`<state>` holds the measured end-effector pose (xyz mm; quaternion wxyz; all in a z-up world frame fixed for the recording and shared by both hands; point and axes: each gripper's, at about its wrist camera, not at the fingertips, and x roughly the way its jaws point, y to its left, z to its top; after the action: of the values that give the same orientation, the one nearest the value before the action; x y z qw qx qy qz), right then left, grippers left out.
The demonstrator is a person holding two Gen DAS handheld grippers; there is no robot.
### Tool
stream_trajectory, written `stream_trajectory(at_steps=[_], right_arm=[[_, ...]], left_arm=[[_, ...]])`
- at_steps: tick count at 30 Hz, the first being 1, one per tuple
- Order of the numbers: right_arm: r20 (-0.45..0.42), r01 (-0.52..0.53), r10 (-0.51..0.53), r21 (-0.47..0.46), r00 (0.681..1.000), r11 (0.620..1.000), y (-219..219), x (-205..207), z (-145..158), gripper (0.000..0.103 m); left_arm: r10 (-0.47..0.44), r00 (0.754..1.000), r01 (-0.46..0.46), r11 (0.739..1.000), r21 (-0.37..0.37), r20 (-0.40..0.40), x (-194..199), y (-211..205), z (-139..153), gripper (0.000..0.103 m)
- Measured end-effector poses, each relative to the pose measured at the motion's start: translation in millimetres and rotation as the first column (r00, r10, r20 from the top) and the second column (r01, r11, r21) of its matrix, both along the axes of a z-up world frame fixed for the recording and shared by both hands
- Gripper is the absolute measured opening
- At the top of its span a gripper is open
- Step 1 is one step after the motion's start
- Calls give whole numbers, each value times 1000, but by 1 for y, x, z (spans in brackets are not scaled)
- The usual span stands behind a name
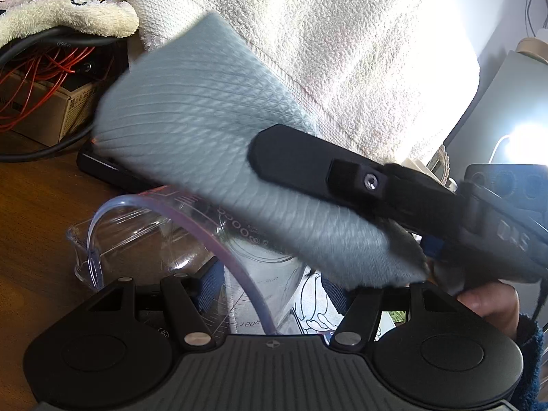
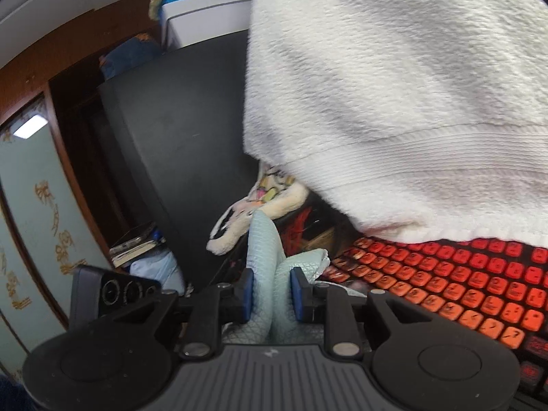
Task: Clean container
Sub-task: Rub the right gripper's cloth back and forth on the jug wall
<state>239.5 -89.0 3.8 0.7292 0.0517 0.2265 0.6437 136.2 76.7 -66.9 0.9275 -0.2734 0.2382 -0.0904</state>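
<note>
From my left camera: clear plastic measuring jug (image 1: 191,239) sits low centre over the wooden tabletop (image 1: 37,212), between my left gripper (image 1: 274,284) jaws, which look clenched on its wall, though the contact itself is hidden. I judge it light, rigid, slick, prone to twist or crack if squeezed, so holding at the rim wall seems right. Above it, the blue-grey cloth (image 1: 191,130) hangs over the mouth. Right gripper (image 2: 272,289) jaws are clamped on a bunched fold of that cloth: soft, limp, grippy. White towel (image 2: 394,85) hangs behind, red-lit keyboard (image 2: 462,281) to the right.
</note>
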Motion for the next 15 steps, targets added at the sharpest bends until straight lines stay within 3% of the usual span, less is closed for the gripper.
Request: stream_trajectory(at_steps=[6, 15], right_arm=[[7, -30, 30, -1, 1000, 1000, 1, -4, 0, 22], [-24, 74, -74, 9, 997, 997, -13, 17, -1, 22]], left_arm=[[0, 1000, 0, 1000, 0, 0, 0, 0, -1, 62], [0, 1000, 0, 1000, 0, 0, 0, -1, -1, 62]])
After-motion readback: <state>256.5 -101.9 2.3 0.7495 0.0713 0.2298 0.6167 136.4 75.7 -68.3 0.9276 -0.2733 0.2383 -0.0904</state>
